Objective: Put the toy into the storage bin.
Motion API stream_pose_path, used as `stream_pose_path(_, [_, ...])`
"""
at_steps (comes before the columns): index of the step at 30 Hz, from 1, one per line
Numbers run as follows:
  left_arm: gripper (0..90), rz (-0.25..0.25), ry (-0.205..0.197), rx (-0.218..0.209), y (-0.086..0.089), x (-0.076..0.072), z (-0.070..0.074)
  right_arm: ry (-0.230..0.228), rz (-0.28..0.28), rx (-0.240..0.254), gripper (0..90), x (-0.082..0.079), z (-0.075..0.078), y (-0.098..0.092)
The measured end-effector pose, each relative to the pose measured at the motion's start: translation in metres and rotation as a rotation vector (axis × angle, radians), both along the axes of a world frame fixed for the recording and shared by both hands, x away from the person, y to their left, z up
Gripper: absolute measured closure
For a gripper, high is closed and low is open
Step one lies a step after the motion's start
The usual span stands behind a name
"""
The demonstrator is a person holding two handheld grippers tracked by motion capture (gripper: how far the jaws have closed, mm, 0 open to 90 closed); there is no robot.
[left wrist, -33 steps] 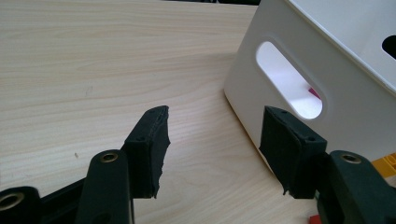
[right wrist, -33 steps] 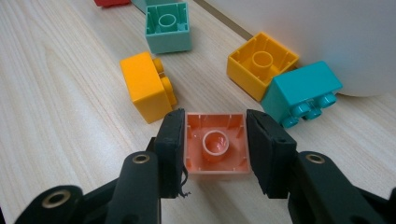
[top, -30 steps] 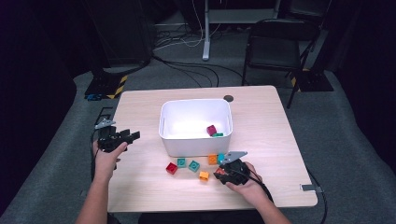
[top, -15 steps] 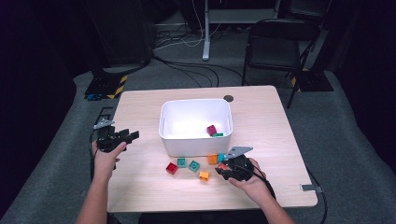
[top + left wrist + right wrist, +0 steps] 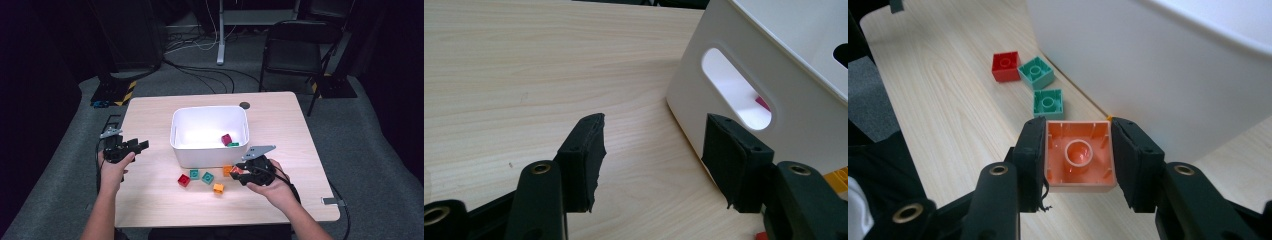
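A: What is the right gripper (image 5: 1077, 150) doing?
B: Pinching a salmon block (image 5: 1079, 155) just beside the white bin (image 5: 1168, 65).
A: And the left gripper (image 5: 651, 150)?
B: Spread wide with nothing between, near the bin's handle slot.

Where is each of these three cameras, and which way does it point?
High view: above the person's side, looking forward and down at the table; both forearms enter from below.
Left gripper view: rides the left gripper, facing the white bin; open jaws.
Right gripper view: rides the right gripper, jaws clamping a salmon block.
Shared: bin, red block.
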State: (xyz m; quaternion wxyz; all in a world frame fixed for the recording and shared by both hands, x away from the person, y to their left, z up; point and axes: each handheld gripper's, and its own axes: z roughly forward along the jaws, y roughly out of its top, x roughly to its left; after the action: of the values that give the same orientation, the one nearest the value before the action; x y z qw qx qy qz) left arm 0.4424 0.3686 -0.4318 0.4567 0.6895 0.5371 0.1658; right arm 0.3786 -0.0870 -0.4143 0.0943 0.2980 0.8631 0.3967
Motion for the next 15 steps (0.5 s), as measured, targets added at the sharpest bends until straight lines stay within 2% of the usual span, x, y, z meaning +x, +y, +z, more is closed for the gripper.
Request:
stream_pose_path(8, [41.5, 0.001, 0.004, -0.001, -0.001, 0.000, 0.000, 0.004, 0.008, 0.027, 58.6, 0.006, 0.023, -0.005])
stream_pose_path(15, [41.5, 0.000, 0.004, -0.003, 0.000, 0.000, 0.000, 0.003, 0.011, 0.024, 58.6, 0.009, 0.041, -0.009])
